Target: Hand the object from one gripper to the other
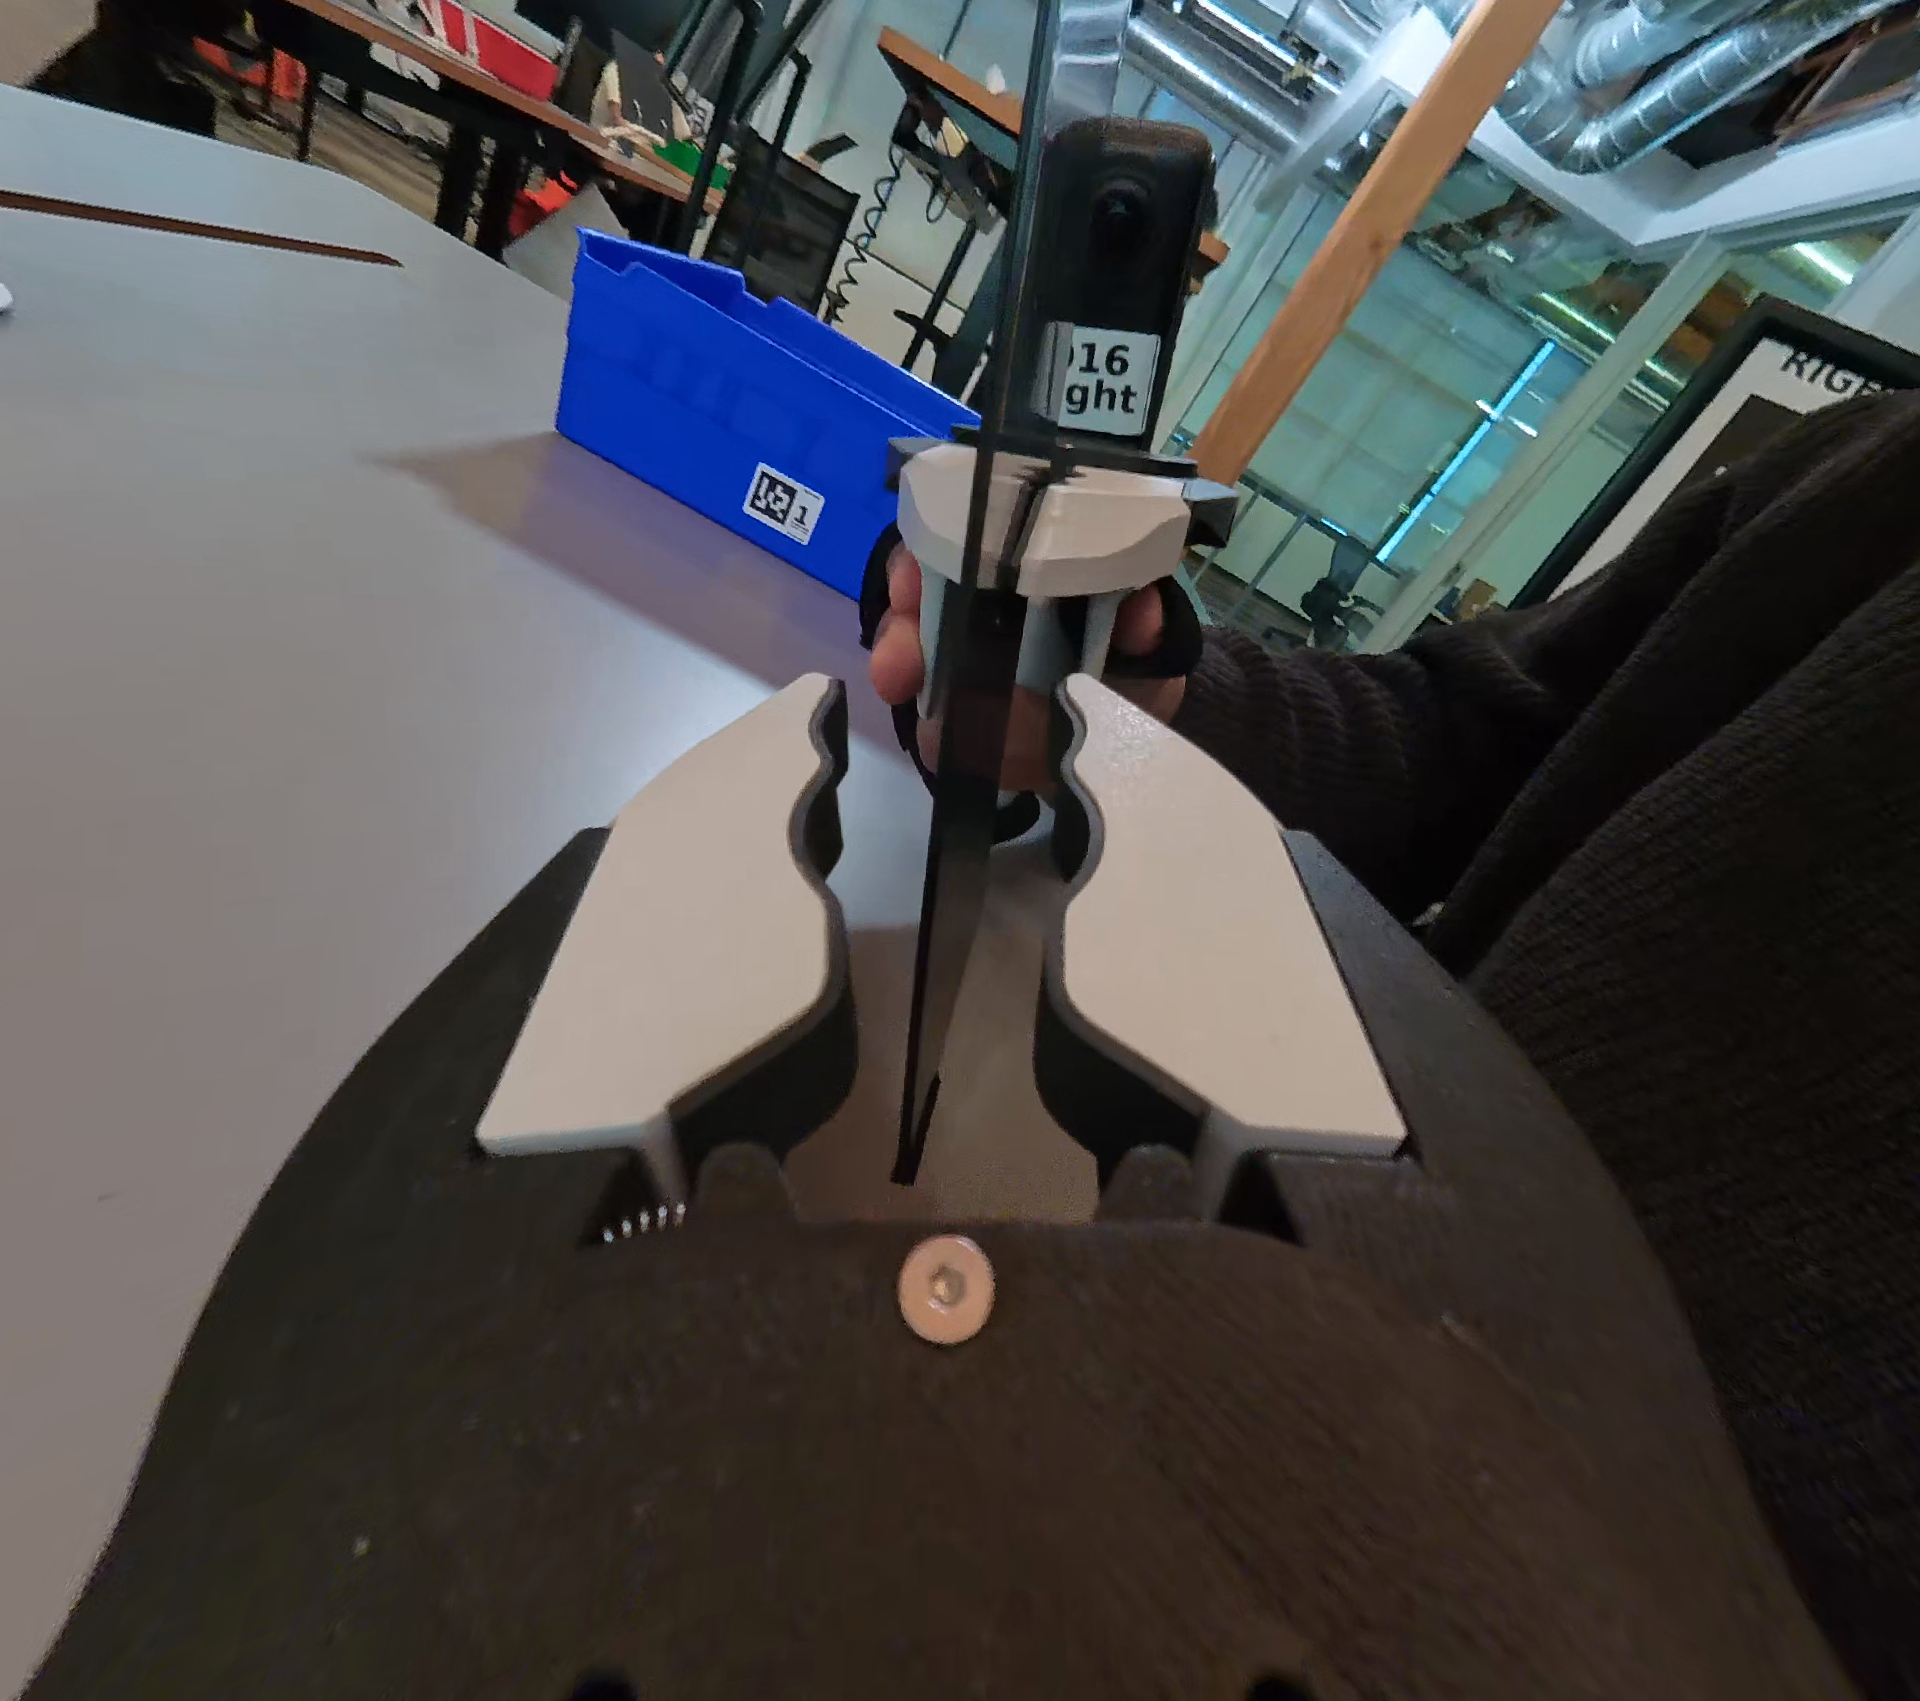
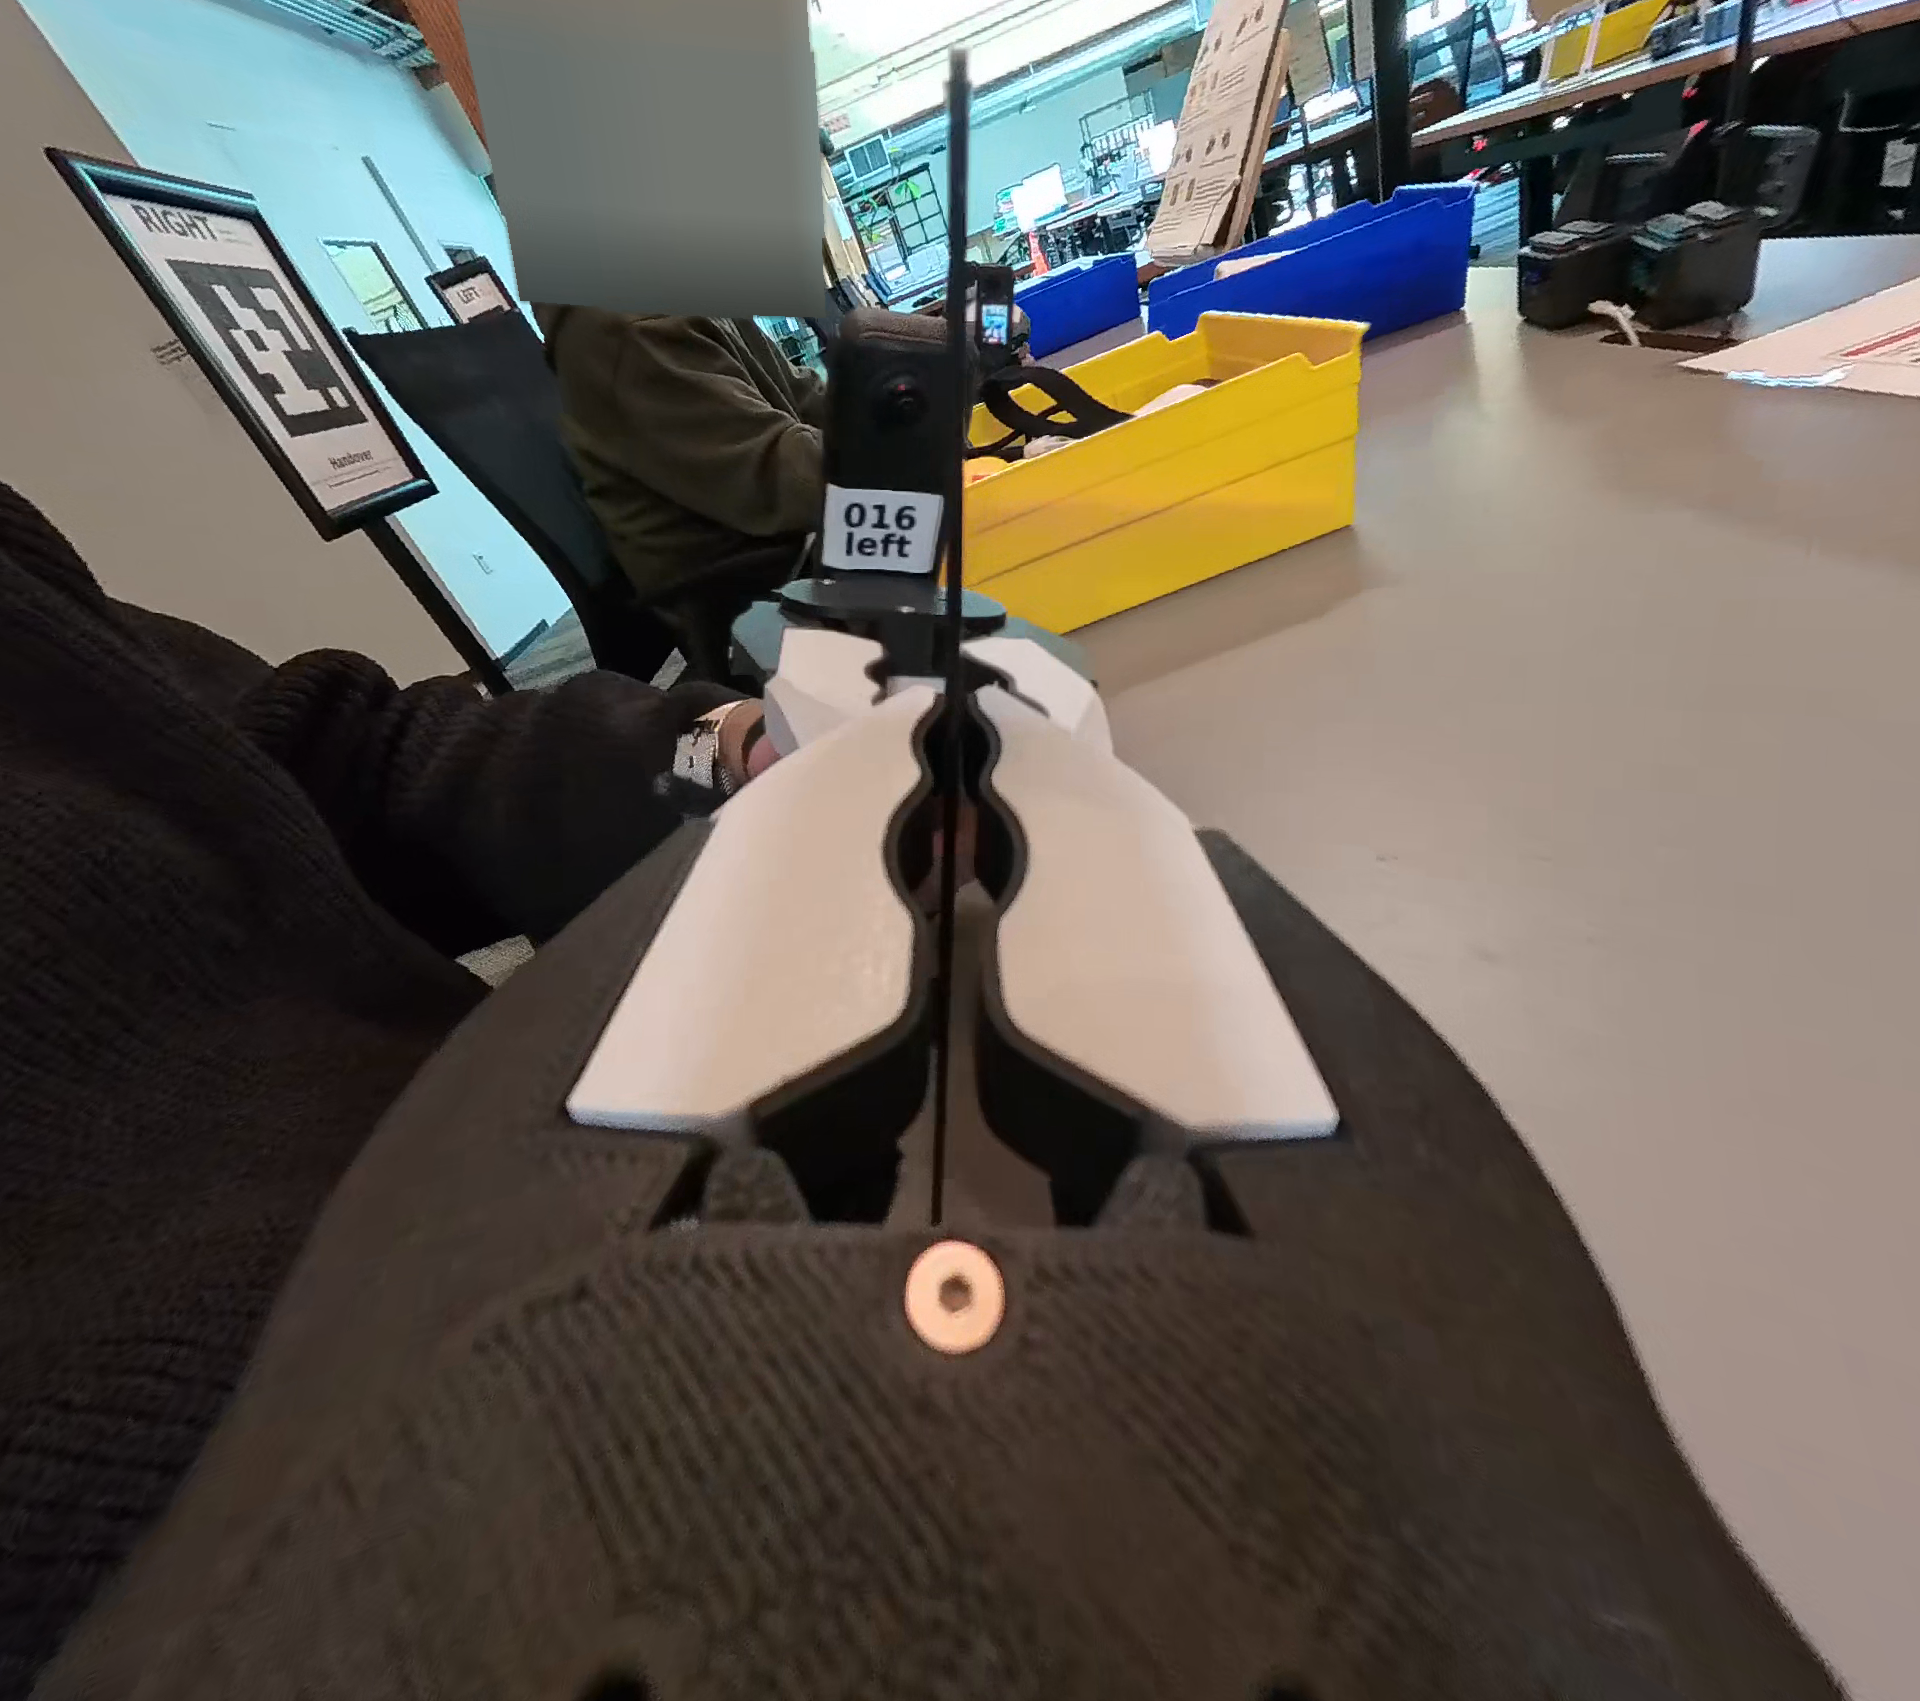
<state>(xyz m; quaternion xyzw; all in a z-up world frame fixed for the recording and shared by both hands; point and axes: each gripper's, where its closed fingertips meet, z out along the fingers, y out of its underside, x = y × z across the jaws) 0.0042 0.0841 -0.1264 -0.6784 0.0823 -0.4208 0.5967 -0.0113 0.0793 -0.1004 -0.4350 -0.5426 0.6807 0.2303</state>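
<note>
A thin black flat sheet (image 1: pixel 966 924) stands on edge, so I see it as a dark vertical line. In the left wrist view it runs between the fingers of my left gripper (image 1: pixel 951 706), which is open with a gap on each side. My right gripper (image 1: pixel 1003 529) faces me beyond it and is shut on the sheet. In the right wrist view my right gripper (image 2: pixel 951 721) clamps the sheet (image 2: pixel 954 301), which rises well above the fingers. My left gripper (image 2: pixel 935 664) sits just behind, its fingers either side of the sheet.
A grey table (image 1: pixel 260 508) lies below. A blue bin (image 1: pixel 707 415) stands on it to the left. The right wrist view shows a yellow bin (image 2: pixel 1174 467), blue bins (image 2: pixel 1320 269), a seated person (image 2: pixel 675 446) and a framed sign on a stand (image 2: pixel 249 342). My two grippers' fingertips are within a few centimetres of each other.
</note>
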